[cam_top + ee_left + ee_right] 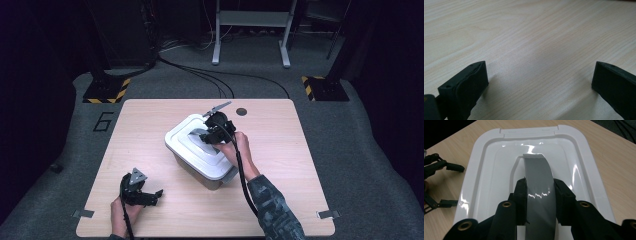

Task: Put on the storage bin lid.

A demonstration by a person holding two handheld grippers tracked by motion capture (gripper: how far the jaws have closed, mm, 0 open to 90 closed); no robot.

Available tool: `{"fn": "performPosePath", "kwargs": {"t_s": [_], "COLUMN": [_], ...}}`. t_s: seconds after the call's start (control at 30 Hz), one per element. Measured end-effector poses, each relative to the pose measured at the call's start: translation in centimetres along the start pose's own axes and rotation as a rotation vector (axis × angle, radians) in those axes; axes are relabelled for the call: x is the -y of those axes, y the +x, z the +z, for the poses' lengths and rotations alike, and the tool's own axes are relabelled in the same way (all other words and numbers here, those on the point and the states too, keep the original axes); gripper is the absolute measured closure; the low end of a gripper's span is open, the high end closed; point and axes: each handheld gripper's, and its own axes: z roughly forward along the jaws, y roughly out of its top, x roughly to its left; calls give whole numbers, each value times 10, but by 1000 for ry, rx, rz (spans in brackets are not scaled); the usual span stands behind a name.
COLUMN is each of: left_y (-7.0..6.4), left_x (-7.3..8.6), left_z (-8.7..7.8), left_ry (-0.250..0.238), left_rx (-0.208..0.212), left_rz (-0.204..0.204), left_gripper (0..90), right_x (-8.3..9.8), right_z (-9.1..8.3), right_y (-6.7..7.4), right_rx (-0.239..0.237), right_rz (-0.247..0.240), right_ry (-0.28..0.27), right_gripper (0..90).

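Observation:
A white lid (192, 145) covers a box with a greyish body (200, 176) at the middle of the wooden table (280, 150). The lid (486, 170) carries a curved grey handle (535, 167) along its centre. My right gripper (212, 134) is over the lid, and its jaws (540, 191) are shut on the handle from both sides. Near the front left, my left gripper (154, 196) lies on the table, held by a hand. Its jaws (540, 72) stand wide apart over bare wood with nothing between them. The left gripper (461, 185) also appears beside the lid.
A small dark round hole (241, 111) sits in the table behind the box. Cables (210, 75) run across the grey floor beyond the far edge, past a metal frame (250, 30). Small brackets (327, 214) mark the front corners.

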Motion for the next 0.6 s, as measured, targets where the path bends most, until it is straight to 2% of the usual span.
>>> {"fn": "performPosePath", "kwargs": {"t_s": [0.3,0.43,0.47,0.6], "left_y": [0,0,0,0], "left_x": [0,0,0,0], "left_z": [0,0,0,0], "left_ry": [-1,-3,-3,-4], "left_rx": [-1,-5,-4,-6], "left_rz": [2,6,5,4], "left_gripper": [3,4,4,4], "right_x": [3,4,5,5], "right_z": [3,4,4,-1], "right_y": [7,6,5,1], "right_rx": [24,11,5,-27], "right_rz": [5,6,6,10], "right_ry": [8,-2,-7,-25], "right_gripper": [668,662,643,472]}}
